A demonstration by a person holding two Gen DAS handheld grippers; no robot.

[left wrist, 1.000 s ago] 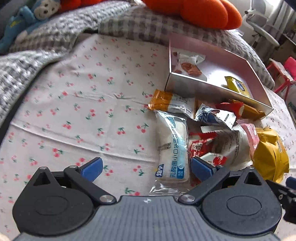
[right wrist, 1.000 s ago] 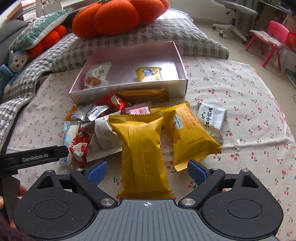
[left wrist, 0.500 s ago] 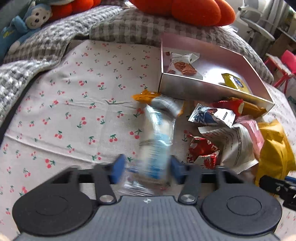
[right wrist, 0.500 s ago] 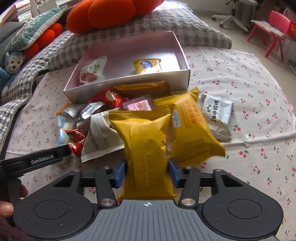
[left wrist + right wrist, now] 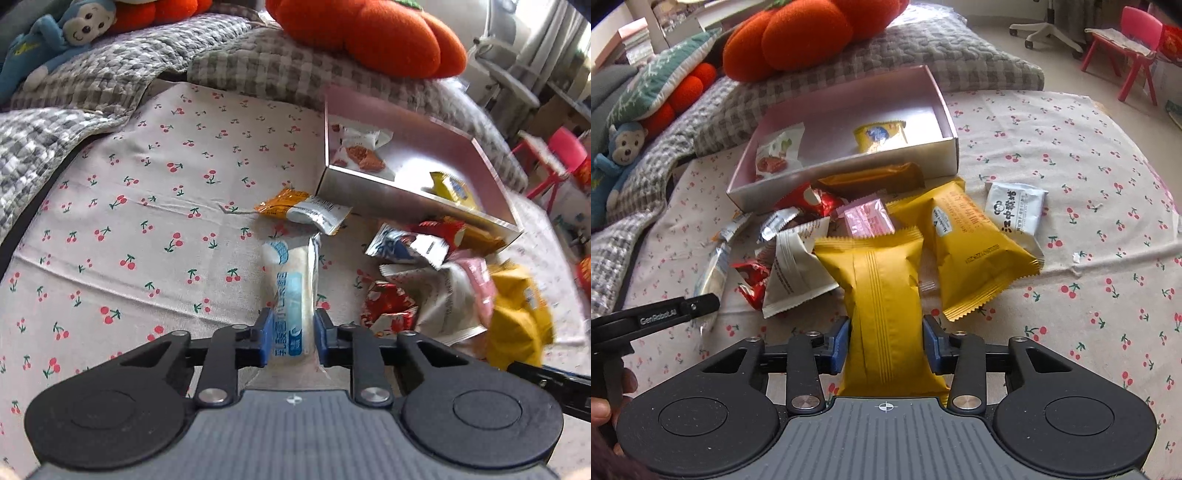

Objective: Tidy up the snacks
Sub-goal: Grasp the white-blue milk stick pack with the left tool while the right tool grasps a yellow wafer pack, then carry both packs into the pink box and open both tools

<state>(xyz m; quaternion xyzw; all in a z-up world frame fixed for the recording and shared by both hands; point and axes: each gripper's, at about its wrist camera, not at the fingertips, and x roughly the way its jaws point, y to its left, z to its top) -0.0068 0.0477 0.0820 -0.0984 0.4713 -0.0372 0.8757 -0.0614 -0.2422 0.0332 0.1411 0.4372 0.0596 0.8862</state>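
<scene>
My left gripper is shut on a white and blue snack packet, held edge-up above the cherry-print cloth. My right gripper is shut on a long yellow snack packet. The pink box lies ahead and to the right in the left wrist view, and ahead in the right wrist view. It holds a white packet and a small yellow packet. A heap of loose snacks lies in front of the box.
A second yellow packet and a white packet lie right of the heap. An orange-ended packet lies near the box corner. Grey checked pillows, an orange plush pumpkin and a blue monkey toy lie behind.
Both grippers closed from open onto their packets. The left lifted and turned the white and blue packet; the right took the yellow packet and raised it slightly.
</scene>
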